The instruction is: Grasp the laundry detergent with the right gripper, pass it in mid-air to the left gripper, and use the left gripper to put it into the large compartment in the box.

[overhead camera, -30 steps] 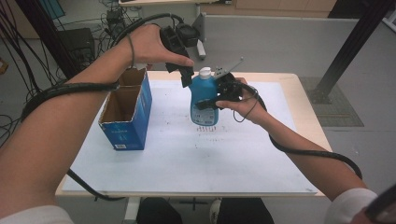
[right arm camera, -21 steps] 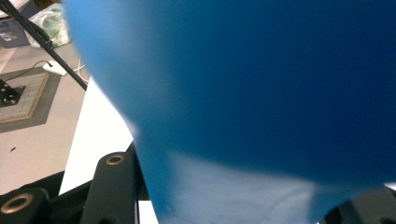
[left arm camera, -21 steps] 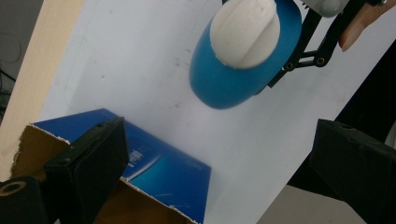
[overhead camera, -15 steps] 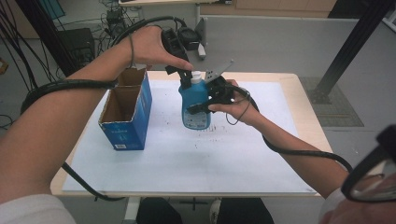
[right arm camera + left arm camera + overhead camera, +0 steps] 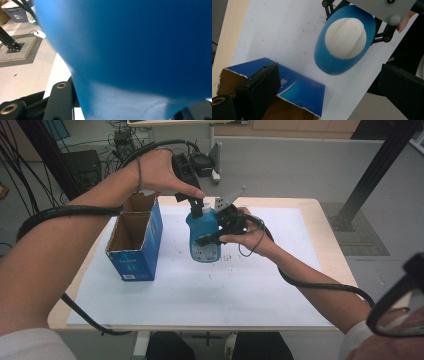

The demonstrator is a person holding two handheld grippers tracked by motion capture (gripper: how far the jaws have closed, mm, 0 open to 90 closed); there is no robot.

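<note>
So, snapshot notes:
Bottle: blue plastic bottle (image 5: 204,235) with white cap (image 5: 206,206), held upright and clear of the white table sheet (image 5: 250,290), near the sheet's far middle, just right of the open box.
Handling: probably light-to-moderate; rigid plastic wall that might flex a bit under a squeeze; smooth and likely slippery, label on the lower front. Best hold looked like the broad body below the shoulder; the cap was the weaker place.
Right gripper: right gripper (image 5: 216,231) came in from the bottle's right, jaws clamped on the blue body, carrying it; in the right gripper view the blue wall (image 5: 140,45) sat tight between the jaws.
Left gripper: left gripper (image 5: 192,200) hung above the cap, pointing down; its jaws stood wide apart with nothing between them, the cap (image 5: 344,37) below and ahead of them.
Hands: left hand (image 5: 160,172) arched over from the far left, wrist bent down; right hand (image 5: 250,235) level, forearm angled in from the lower right.
Box: blue cardboard box (image 5: 135,242), flaps open, looked empty, on the sheet's left.
</note>
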